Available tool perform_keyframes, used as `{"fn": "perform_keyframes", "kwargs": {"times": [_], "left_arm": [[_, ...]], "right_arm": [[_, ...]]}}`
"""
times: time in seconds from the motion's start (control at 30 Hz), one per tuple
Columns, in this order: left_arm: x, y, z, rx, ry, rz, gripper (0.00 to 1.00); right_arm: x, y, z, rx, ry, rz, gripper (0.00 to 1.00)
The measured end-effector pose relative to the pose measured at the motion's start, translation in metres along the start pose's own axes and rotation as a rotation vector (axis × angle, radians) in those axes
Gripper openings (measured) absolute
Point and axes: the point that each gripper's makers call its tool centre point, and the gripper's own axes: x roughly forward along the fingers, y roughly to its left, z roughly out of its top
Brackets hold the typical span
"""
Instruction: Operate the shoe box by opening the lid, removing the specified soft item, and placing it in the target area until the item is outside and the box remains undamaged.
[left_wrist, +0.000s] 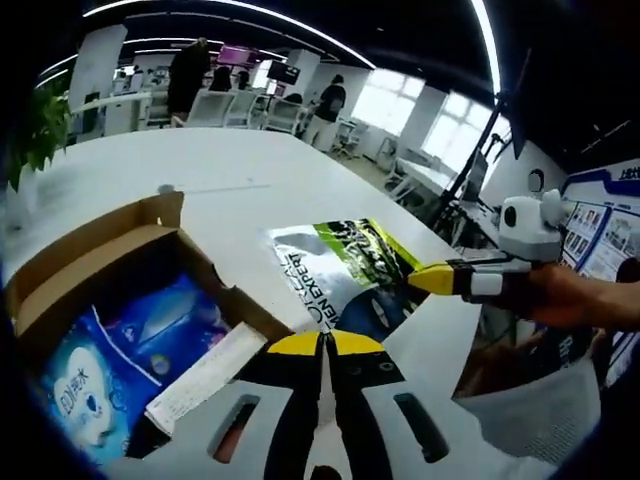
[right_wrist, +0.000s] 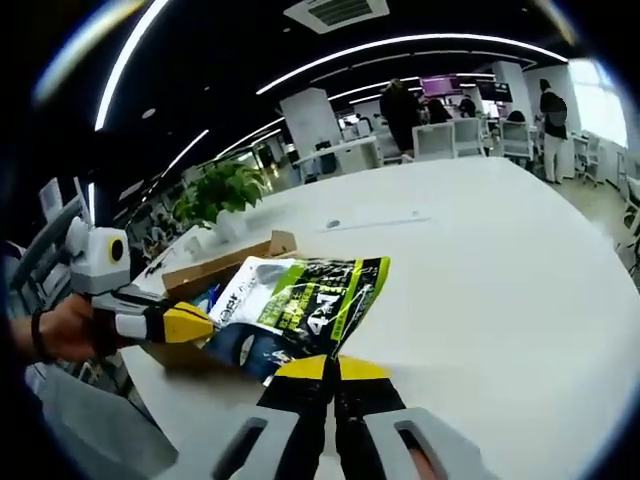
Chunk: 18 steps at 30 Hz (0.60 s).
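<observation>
In the left gripper view we start at the shoe box (left_wrist: 120, 260), which sits open on the white table (left_wrist: 230, 175) with its flaps turned out. Inside it we see a blue soft pack (left_wrist: 120, 360), and a long white strip (left_wrist: 205, 375) lies across the box's near corner. Just right of the box, our left gripper (left_wrist: 323, 345) has its yellow-tipped jaws pressed together with nothing we can make out between them. Beyond those tips lies the green printed pouch (left_wrist: 350, 270), already outside the box, with one end toward the left tongs and its long axis running away from them up the table. Farther right, the right gripper (left_wrist: 440, 278) comes in, a hand (left_wrist: 575, 295) behind it, its tip touching the pouch's right edge.

In the right gripper view the left gripper (right_wrist: 195, 322) shows at the left, against the box. The pouch (right_wrist: 300, 305) rises from the right gripper's (right_wrist: 332, 368) closed jaws, which clench its lower edge, its length pointing away toward the far table. So we judge the right tongs are the ones carrying it.

To the right we have broad bare tabletop, well apart from the box; the near table edge lies below and to the right. We would set the pouch down out there, keeping clear of the cardboard flaps.
</observation>
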Motion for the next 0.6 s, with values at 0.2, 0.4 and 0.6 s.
{"fn": "perform_keyframes", "kwargs": {"times": [0.2,0.4,0.6], "left_arm": [[0.024,-0.01,-0.01,0.033,0.053,-0.013,0.0],[0.038,-0.017,-0.027,0.018,0.104,-0.011,0.0],[0.053,-0.009,-0.05,-0.003,0.162,0.011,0.0]], "right_arm": [[-0.01,-0.019,-0.012,0.023,0.012,-0.025,0.0],[-0.009,-0.039,-0.027,0.051,0.034,-0.033,0.0],[-0.001,-0.047,-0.052,0.072,0.078,-0.035,0.0]]}}
